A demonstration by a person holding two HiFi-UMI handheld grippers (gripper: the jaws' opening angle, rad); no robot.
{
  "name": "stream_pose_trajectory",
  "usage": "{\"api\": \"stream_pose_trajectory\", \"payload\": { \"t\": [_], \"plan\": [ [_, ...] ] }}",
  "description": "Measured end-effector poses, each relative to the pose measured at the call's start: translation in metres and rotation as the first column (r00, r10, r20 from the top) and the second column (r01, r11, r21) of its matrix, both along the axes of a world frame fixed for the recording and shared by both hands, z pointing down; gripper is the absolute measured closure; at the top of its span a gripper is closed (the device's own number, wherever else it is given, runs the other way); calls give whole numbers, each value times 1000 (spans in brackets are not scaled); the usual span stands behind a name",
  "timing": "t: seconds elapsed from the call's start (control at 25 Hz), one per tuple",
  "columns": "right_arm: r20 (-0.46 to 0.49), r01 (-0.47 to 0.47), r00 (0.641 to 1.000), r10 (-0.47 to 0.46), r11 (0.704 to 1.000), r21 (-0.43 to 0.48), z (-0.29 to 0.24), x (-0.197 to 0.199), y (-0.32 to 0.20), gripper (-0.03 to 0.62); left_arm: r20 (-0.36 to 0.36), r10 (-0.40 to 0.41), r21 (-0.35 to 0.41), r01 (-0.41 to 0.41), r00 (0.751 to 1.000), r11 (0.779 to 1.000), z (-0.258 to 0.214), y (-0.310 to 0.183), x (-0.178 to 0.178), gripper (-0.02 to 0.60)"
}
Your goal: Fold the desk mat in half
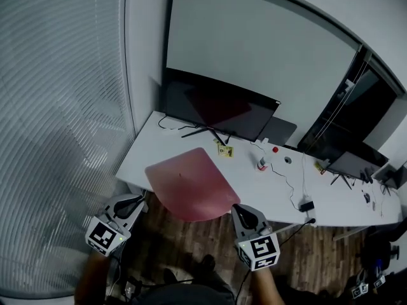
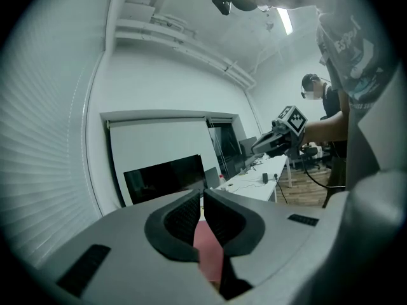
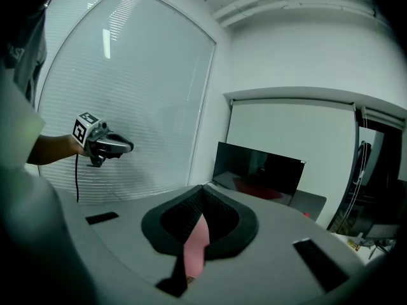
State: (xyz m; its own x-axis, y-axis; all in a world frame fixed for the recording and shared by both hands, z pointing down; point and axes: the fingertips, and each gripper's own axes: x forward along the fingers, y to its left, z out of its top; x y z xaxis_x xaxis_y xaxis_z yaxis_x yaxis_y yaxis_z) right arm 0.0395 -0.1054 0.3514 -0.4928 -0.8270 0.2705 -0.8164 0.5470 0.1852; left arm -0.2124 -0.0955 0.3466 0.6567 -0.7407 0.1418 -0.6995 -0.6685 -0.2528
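The pink desk mat (image 1: 191,184) lies on the white desk (image 1: 146,146), and its near part sticks out past the front edge over the floor. My left gripper (image 1: 141,200) is at the mat's near left edge. My right gripper (image 1: 236,208) is at its near right corner. In the left gripper view the jaws (image 2: 203,192) are shut with a strip of pink mat (image 2: 208,253) between them. The right gripper view shows the same: jaws (image 3: 203,188) shut on a pink strip of mat (image 3: 194,246). Each gripper view also shows the other gripper across the mat.
A dark monitor (image 1: 216,110) stands at the back of the desk behind the mat. Small items (image 1: 262,164), cables and a power adapter (image 1: 306,205) lie to the right. A second screen (image 1: 356,164) sits further right. Window blinds (image 1: 57,107) fill the left. Wooden floor (image 1: 184,246) lies below.
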Motion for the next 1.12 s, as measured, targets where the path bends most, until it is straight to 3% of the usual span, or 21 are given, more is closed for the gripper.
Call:
{"api": "stream_pose_trajectory", "payload": {
  "t": [0.2,0.4,0.8,1.12],
  "plan": [
    [-26,27,999,-27,1000,-6,17,0,-19,574,3,-17,-17,17,1000,1000,15,-15,2,551],
    [-32,61,998,-63,997,-47,46,-4,-40,574,128,-18,8,17,992,1000,48,-35,5,551],
    [-107,107,987,-121,986,-131,126,5,-78,574,233,-37,-80,57,972,995,128,-78,7,551],
    [-176,141,969,-175,972,-188,188,16,-96,574,376,-7,-135,62,926,989,199,-104,13,549]
  ]
}}
